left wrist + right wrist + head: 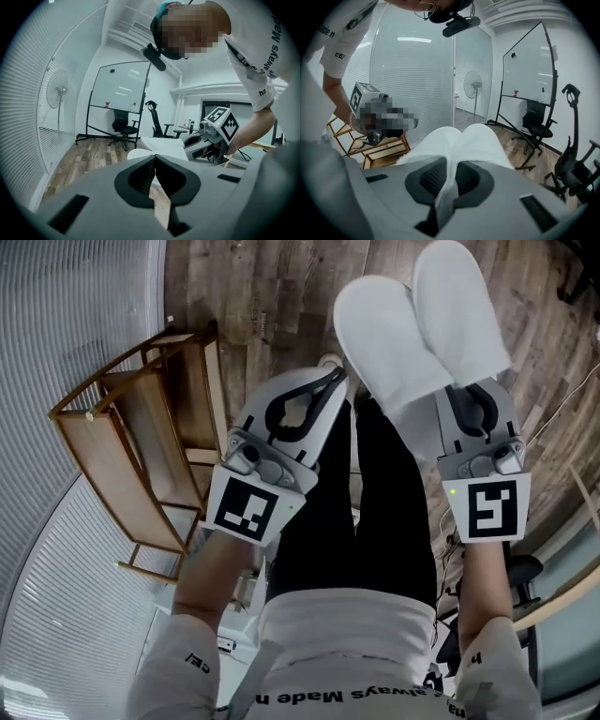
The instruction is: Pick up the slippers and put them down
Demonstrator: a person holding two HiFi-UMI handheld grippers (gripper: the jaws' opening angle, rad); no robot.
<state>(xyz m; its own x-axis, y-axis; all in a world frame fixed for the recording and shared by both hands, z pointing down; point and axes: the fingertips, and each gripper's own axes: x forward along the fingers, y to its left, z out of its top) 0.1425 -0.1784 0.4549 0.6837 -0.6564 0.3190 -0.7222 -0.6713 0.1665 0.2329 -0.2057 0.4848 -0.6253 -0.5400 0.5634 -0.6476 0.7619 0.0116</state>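
In the head view the slippers (412,334) partly hide the right gripper's (449,180) fingers.

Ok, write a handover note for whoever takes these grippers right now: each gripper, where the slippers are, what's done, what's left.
Right gripper: shut on the pair of white slippers, pinched at one end and held off the wood floor.
Left gripper: shut, nothing in it, close beside the slippers.
Wooden rack: on the floor to the left, nothing visible on it.
Done: slippers picked up.
Left: set them down and open the right gripper.
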